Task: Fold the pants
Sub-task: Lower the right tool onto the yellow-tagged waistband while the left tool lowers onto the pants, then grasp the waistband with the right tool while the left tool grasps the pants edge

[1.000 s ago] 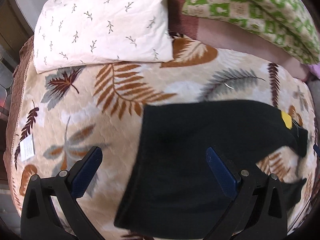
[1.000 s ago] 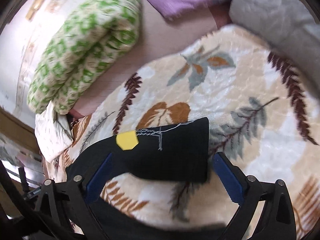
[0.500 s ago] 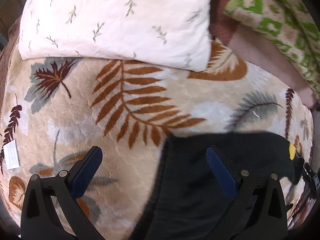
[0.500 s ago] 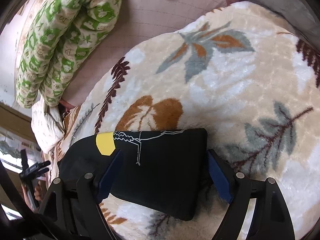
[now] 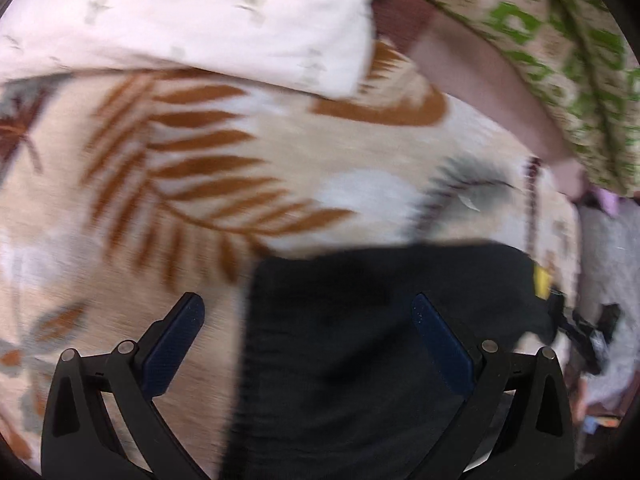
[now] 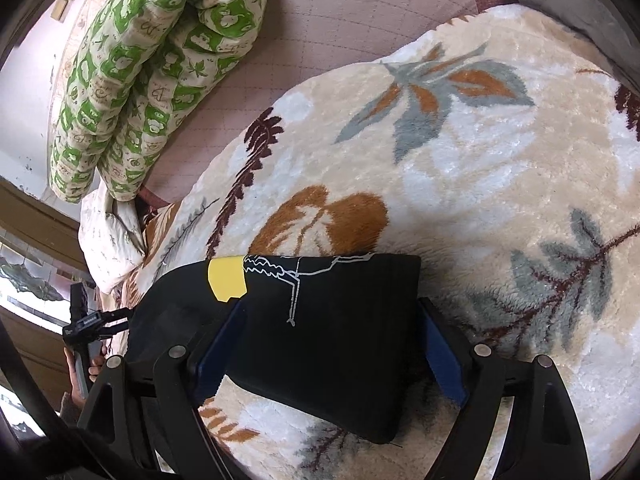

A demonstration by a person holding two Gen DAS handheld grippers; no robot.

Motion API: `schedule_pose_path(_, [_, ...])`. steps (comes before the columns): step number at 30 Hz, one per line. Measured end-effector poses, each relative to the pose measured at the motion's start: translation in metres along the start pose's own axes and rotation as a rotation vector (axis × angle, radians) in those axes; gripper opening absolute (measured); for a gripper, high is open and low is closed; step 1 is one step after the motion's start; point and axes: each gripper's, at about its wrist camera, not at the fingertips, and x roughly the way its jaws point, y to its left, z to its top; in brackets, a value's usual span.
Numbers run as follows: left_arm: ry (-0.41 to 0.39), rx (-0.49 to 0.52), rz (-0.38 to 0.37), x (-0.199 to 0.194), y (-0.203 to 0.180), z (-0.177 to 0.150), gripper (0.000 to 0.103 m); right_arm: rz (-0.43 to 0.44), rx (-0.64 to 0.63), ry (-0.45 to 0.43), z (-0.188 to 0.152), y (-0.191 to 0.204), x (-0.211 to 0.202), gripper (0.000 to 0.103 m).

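A leaf-print blanket (image 6: 460,168) covers the bed. On it lie the black pants (image 6: 328,340), at 6 o'clock in both views. A green quilt (image 6: 132,76) sits at 10 o'clock. The right tool (image 6: 328,348) straddles the pants' end, its jaws having just narrowed, pads not visibly pressing. The left tool (image 5: 308,340) is spread wide over the pants' edge.

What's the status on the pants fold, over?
Left gripper and right gripper: jaws open, straddling cloth, right just narrowed. Black pants flat on leaf-print blanket, ungripped. Nothing in the way.
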Motion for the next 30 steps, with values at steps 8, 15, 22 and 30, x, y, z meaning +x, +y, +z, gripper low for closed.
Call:
schedule_pose_path(8, [0.041,0.061,-0.073,0.009,-0.023,0.001,0.103,0.029,-0.018,0.01,0.001,0.006,0.005,0.083])
schedule_pose_path(15, [0.009,0.14,-0.056,0.0,-0.026,-0.006,0.083,0.009,-0.039,0.005,0.003,0.005,0.008,0.063])
schedule_pose_path(22, [-0.032,0.175,0.06,0.0,-0.018,-0.009,0.037,-0.032,-0.035,0.006,0.002,-0.01,0.004,0.015])
schedule_pose_path(30, [-0.109,0.19,0.073,-0.024,-0.016,-0.009,0.033,-0.059,-0.119,-0.023,0.002,0.013,-0.007,0.011])
